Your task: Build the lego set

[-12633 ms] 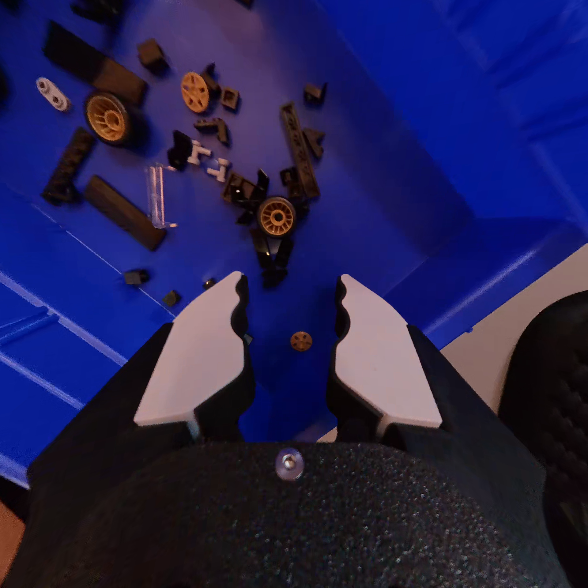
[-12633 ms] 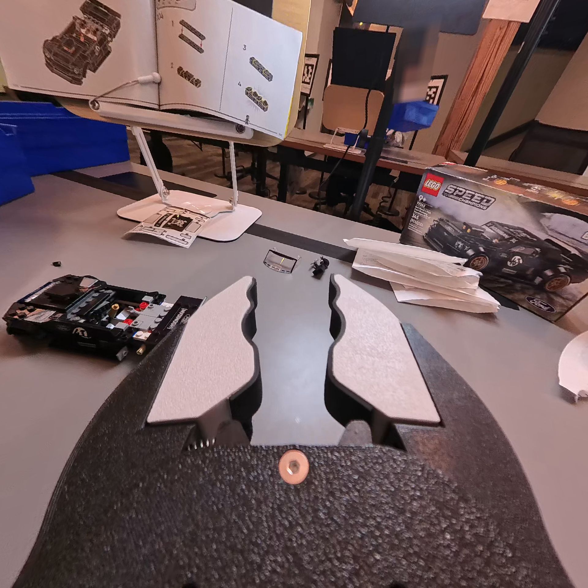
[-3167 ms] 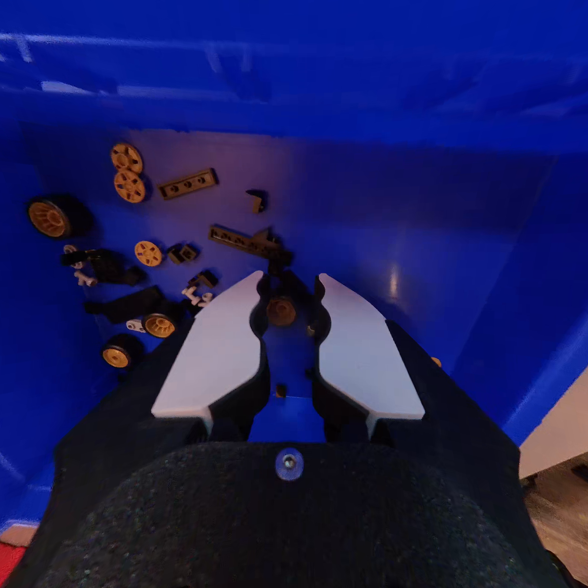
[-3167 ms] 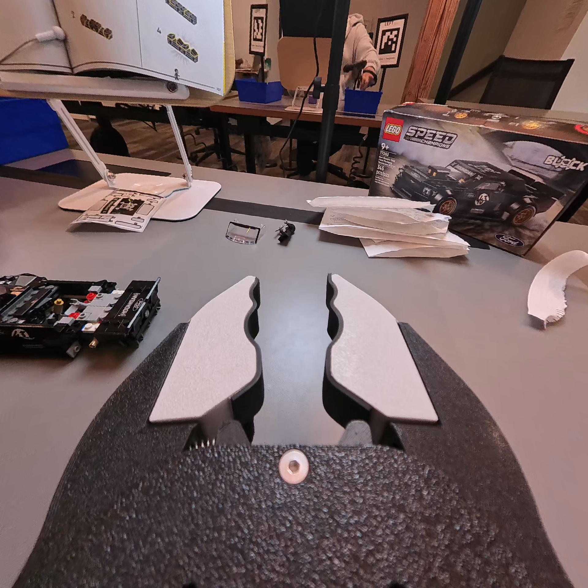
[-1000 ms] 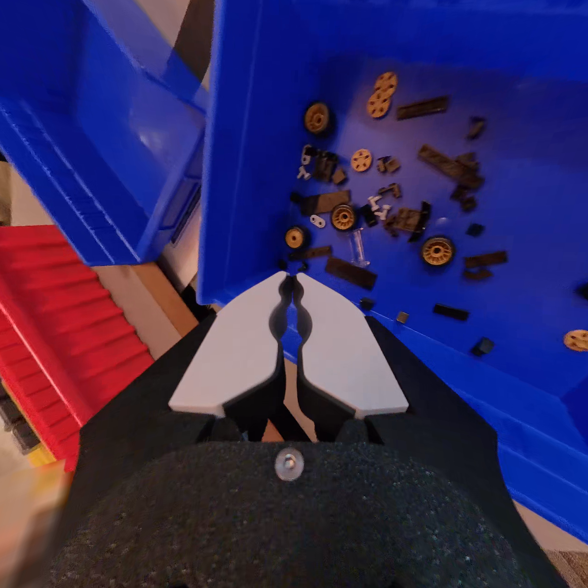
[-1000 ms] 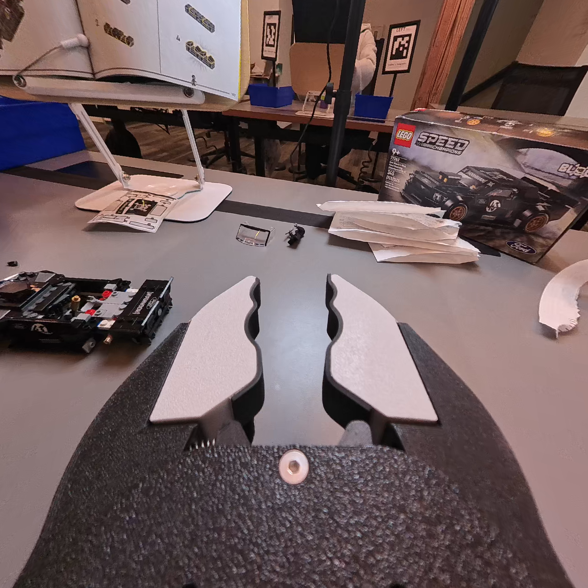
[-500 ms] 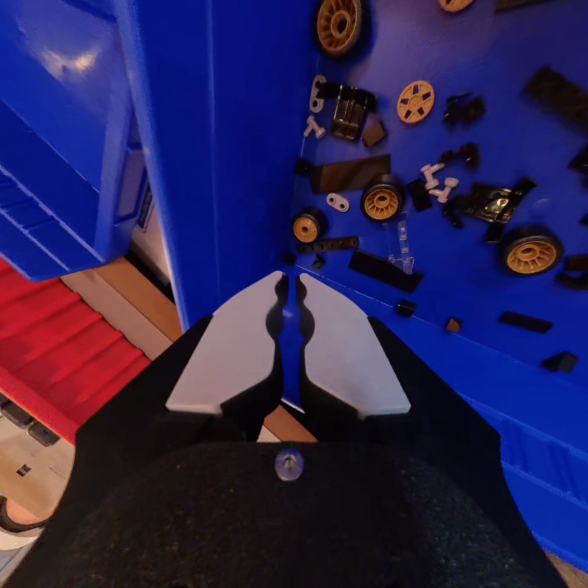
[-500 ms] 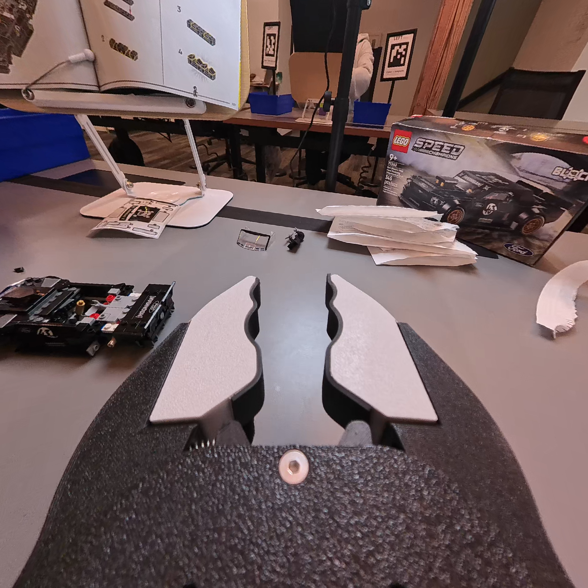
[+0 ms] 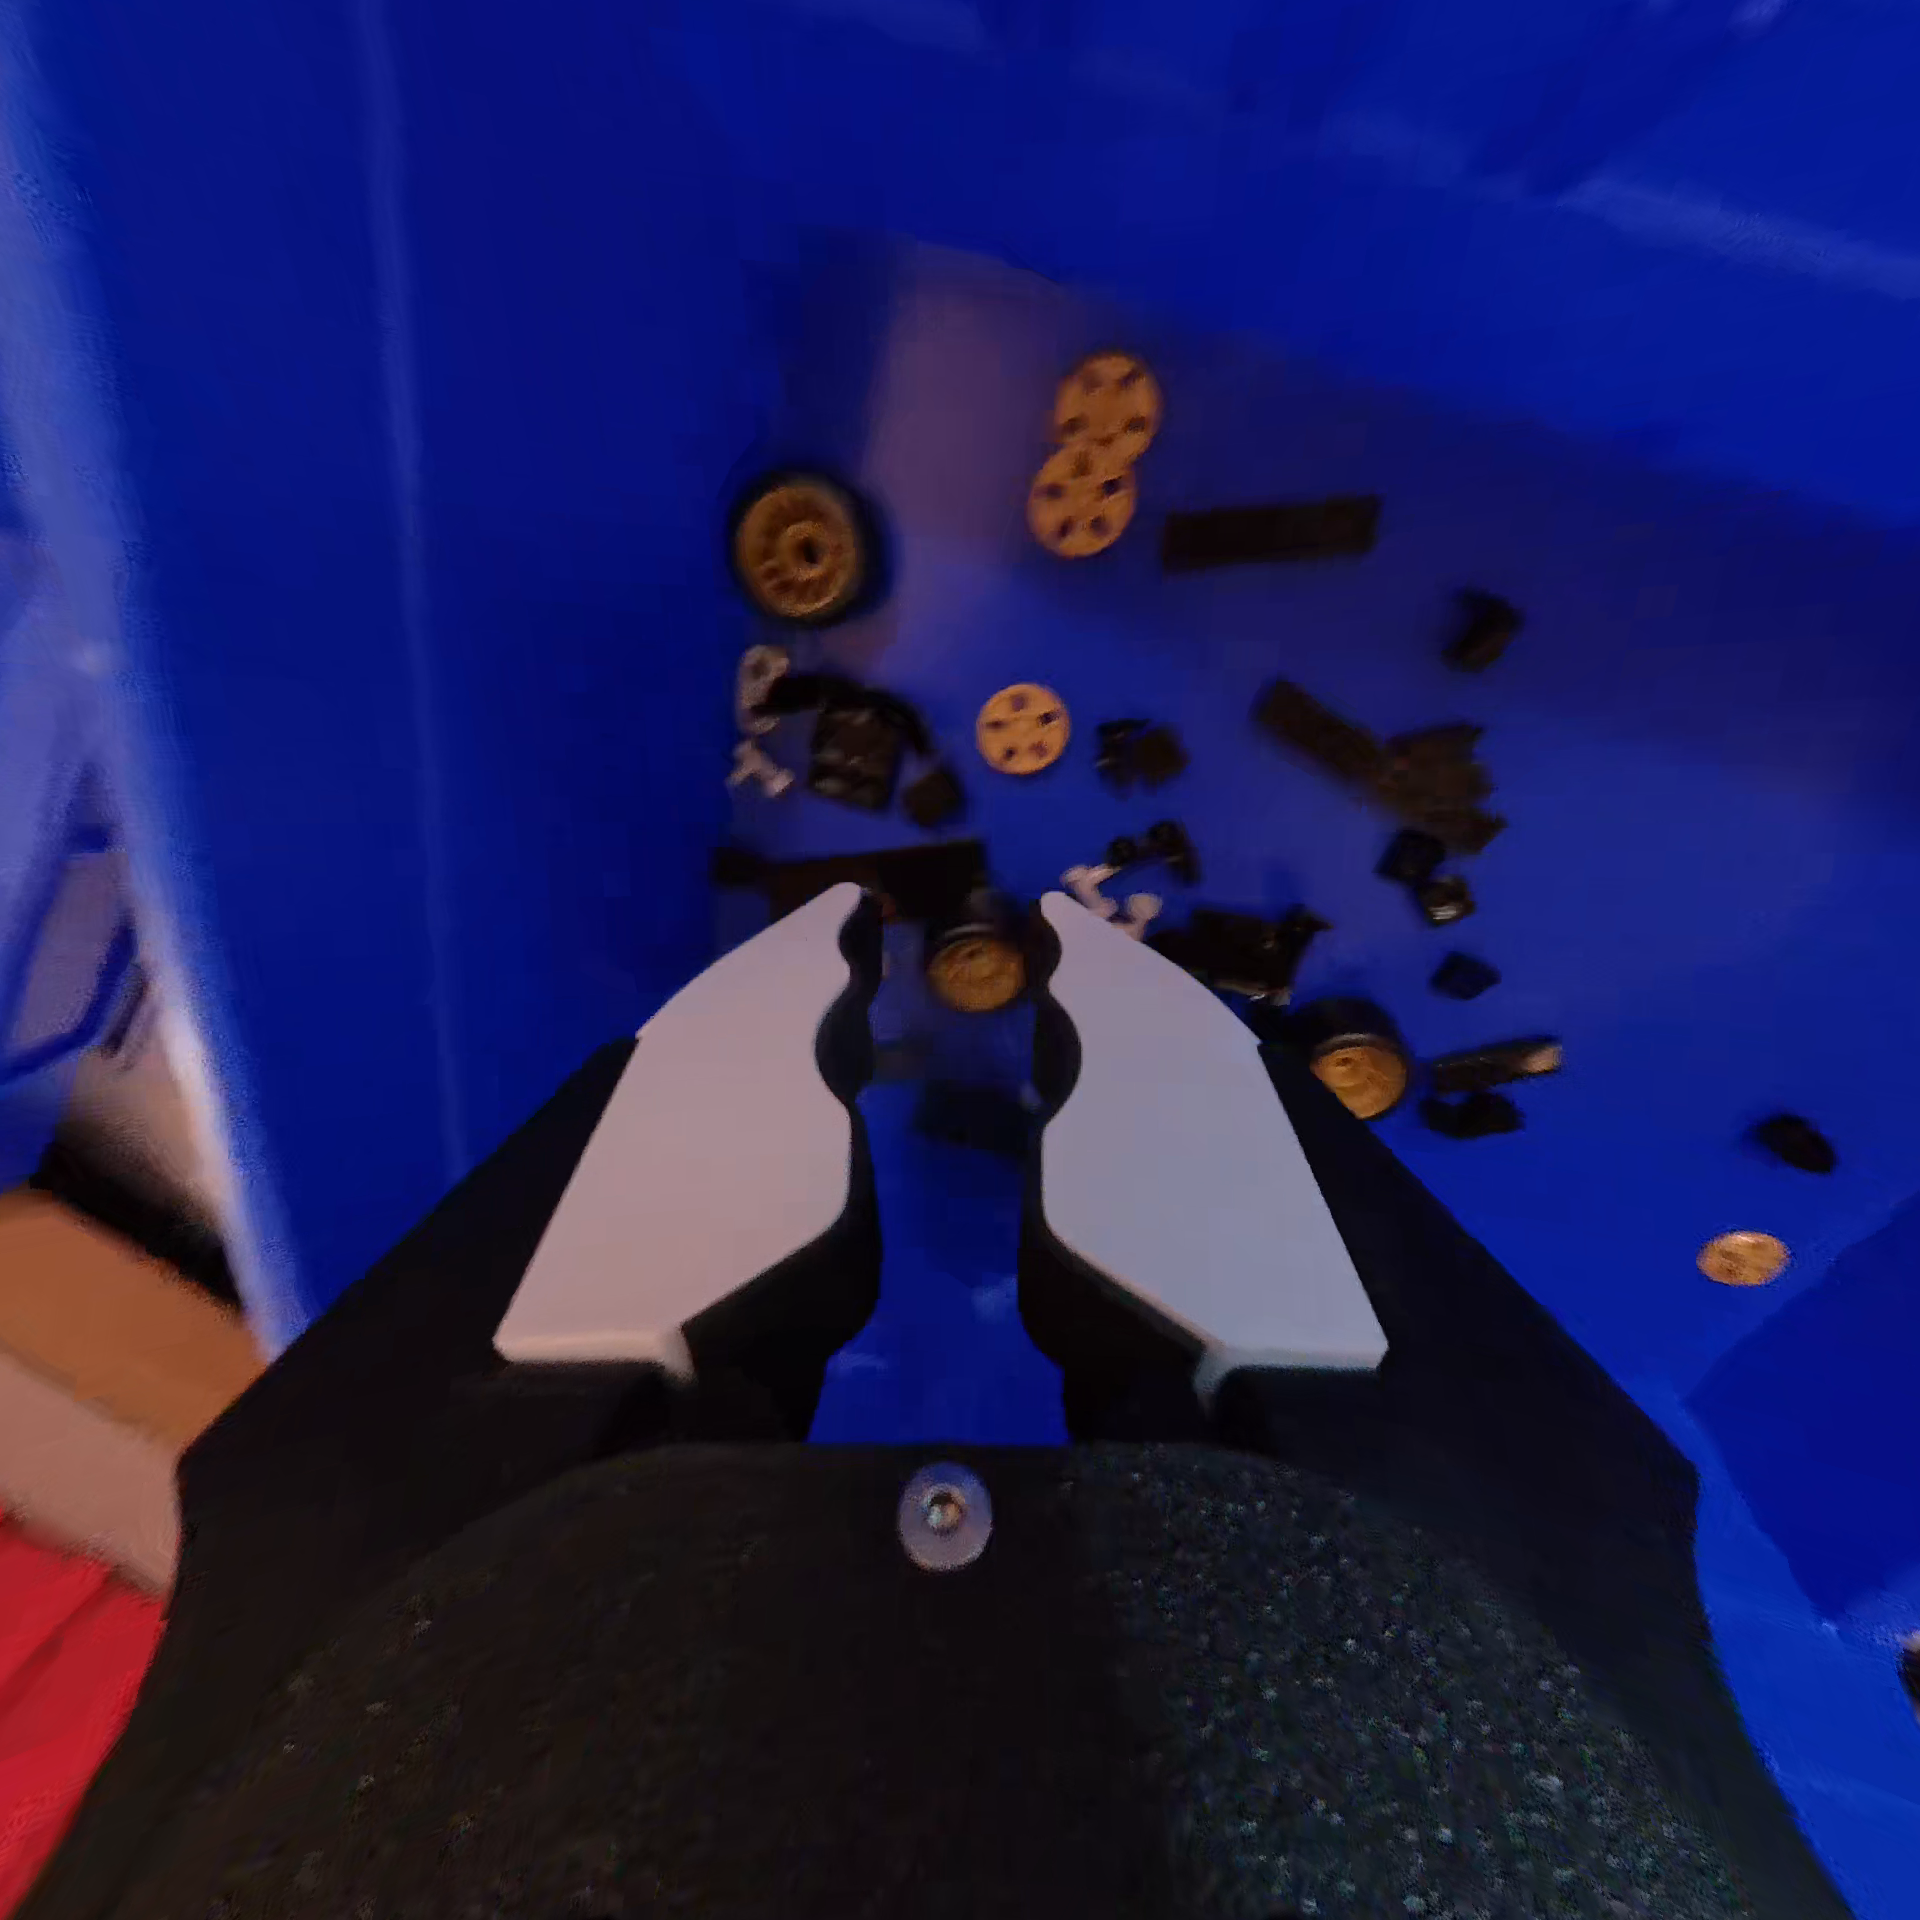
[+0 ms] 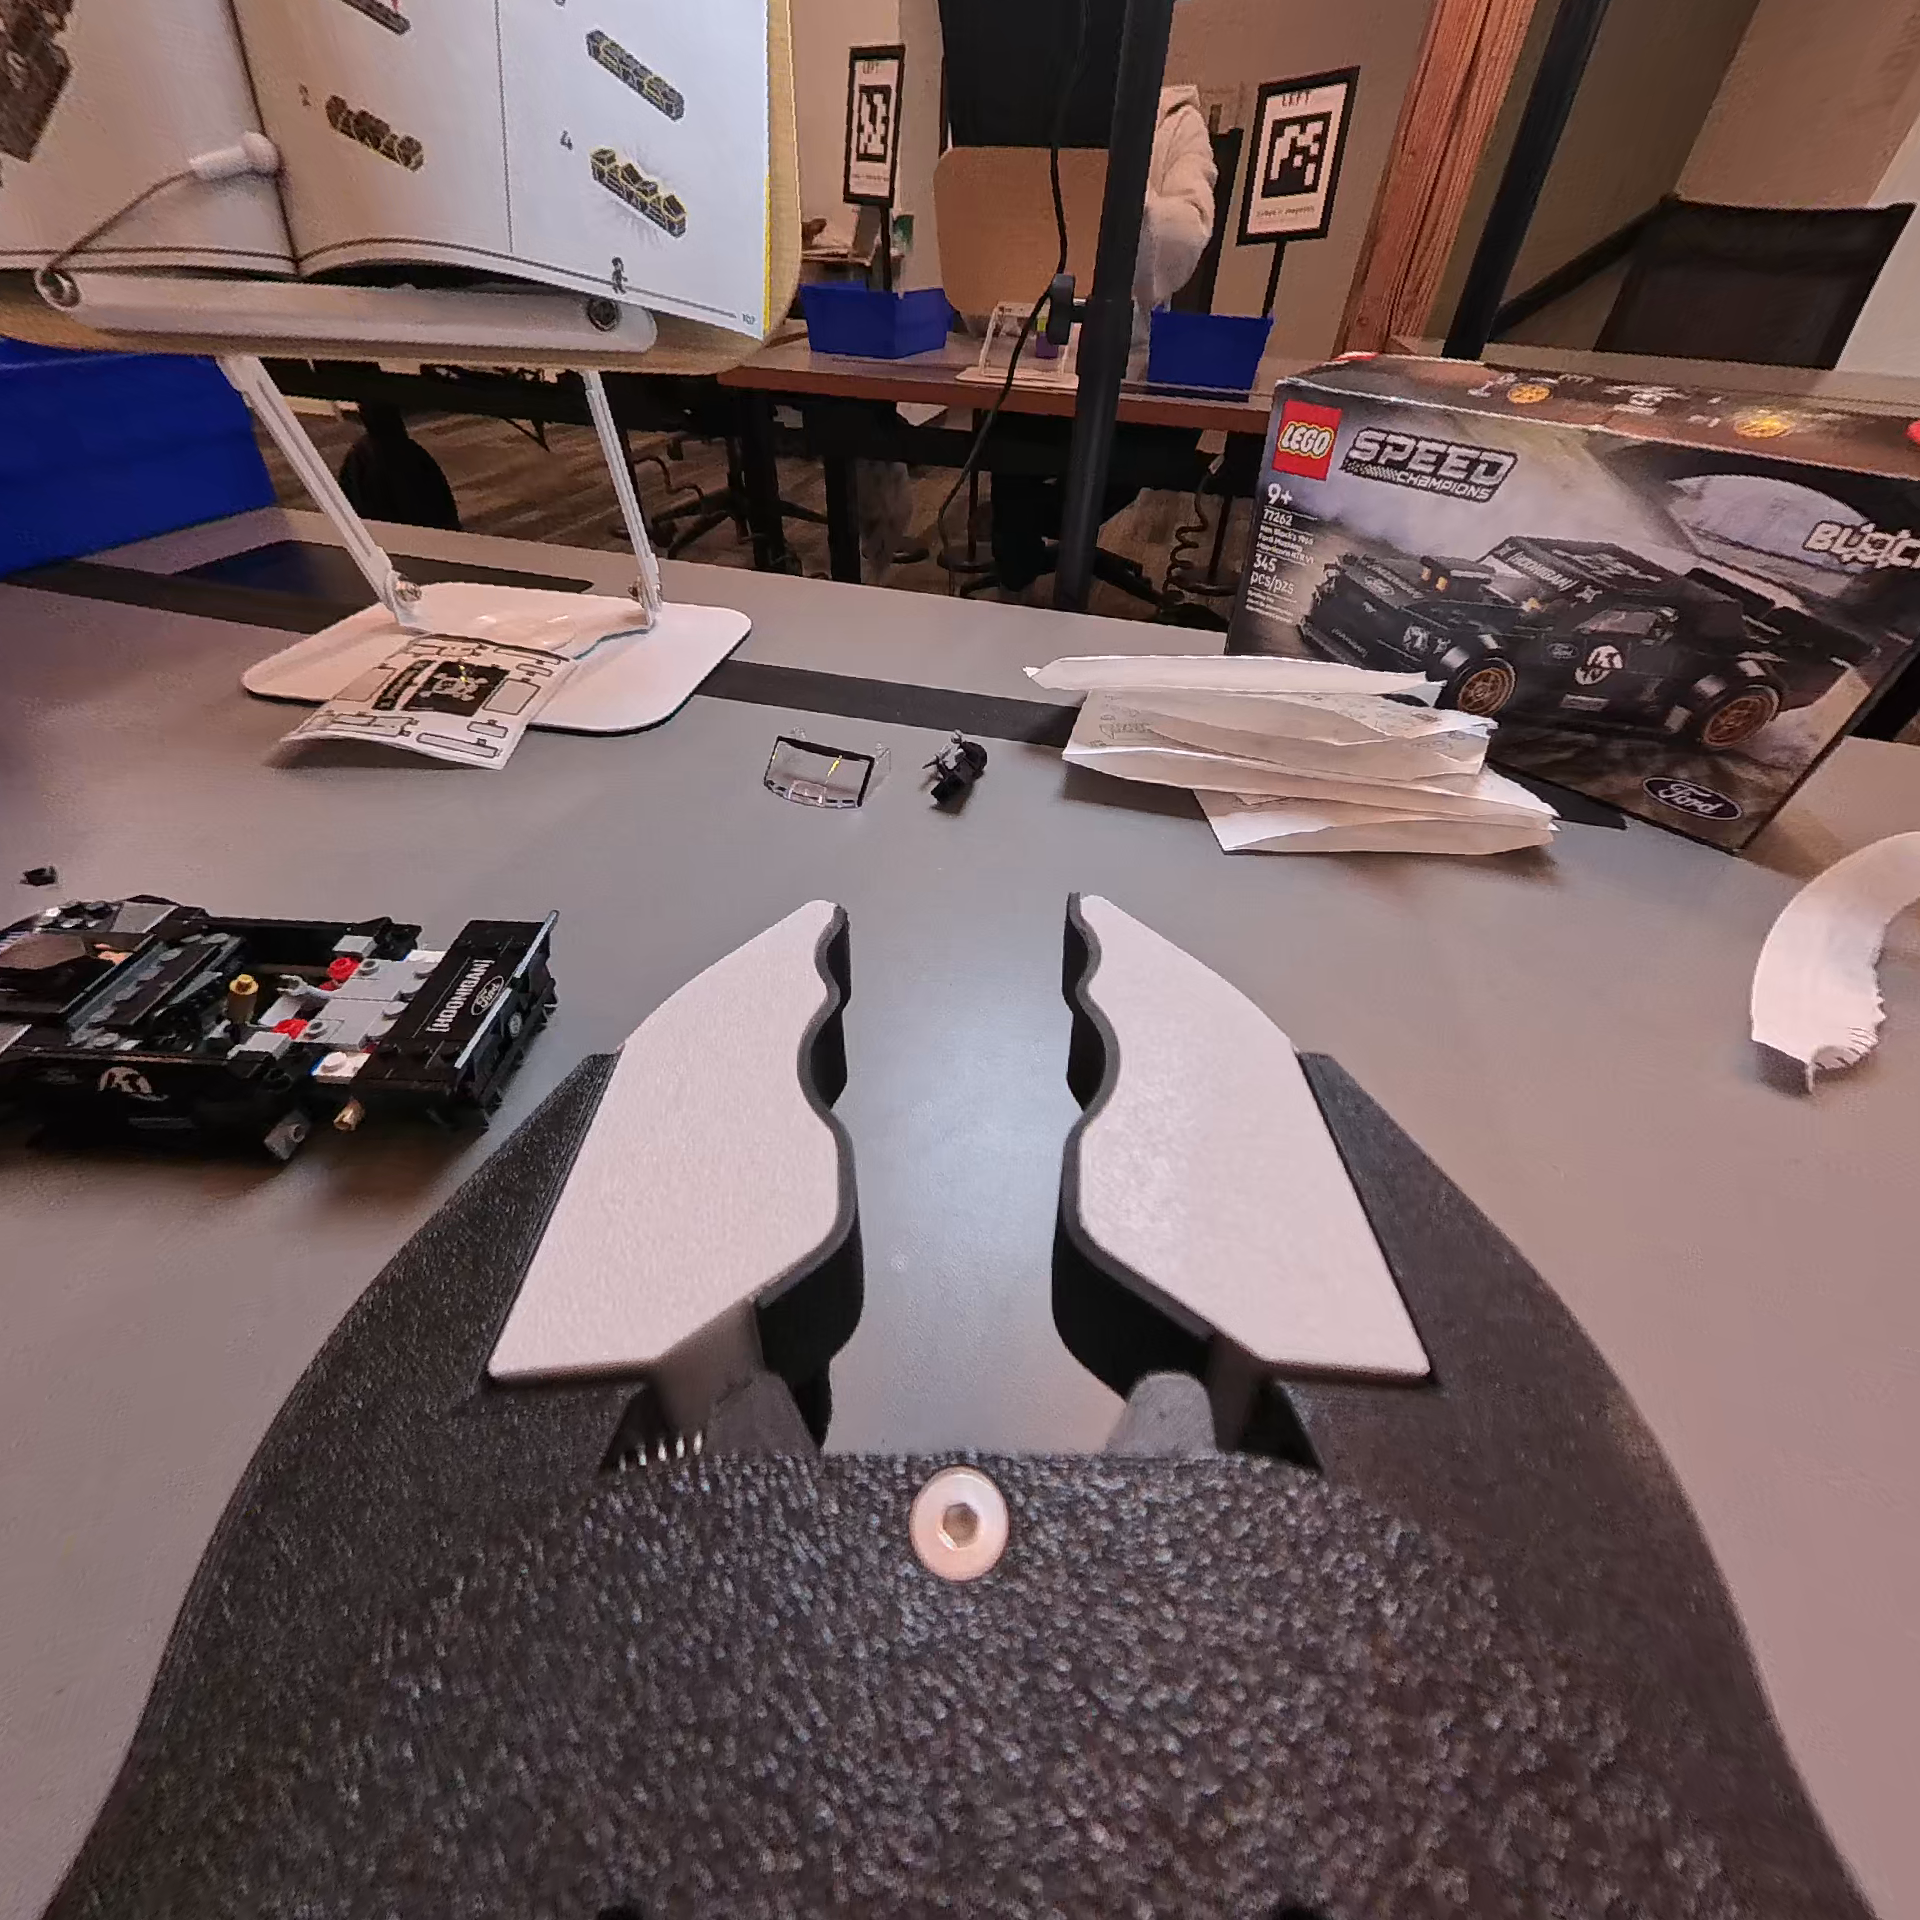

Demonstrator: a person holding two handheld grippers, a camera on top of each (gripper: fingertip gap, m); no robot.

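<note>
In the left wrist view my left gripper (image 9: 951, 920) is open inside a blue bin (image 9: 520, 520). A small black wheel with a gold hub (image 9: 975, 966) lies between and just beyond its fingertips, not gripped. Several loose black pieces, gold discs (image 9: 1023, 727) and more wheels (image 9: 800, 545) lie on the bin floor. In the right wrist view my right gripper (image 10: 956, 914) is open and empty above the grey table (image 10: 1351, 1039). The partly built black car chassis (image 10: 260, 1013) sits on the table to its left.
An instruction booklet (image 10: 416, 145) on a white stand (image 10: 499, 655) is at the back left, with a sticker sheet (image 10: 431, 696). A clear windscreen piece (image 10: 821, 774) and small black part (image 10: 956, 764) lie mid-table. Paper bags (image 10: 1288, 758) and the set box (image 10: 1590, 582) are back right. Some 65 cm of space lies between my two pairs of fingers.
My left gripper has opened and swung back over the bin floor, so a small gold-hubbed wheel now sits between its fingertips. My right gripper stays open, almost still.
</note>
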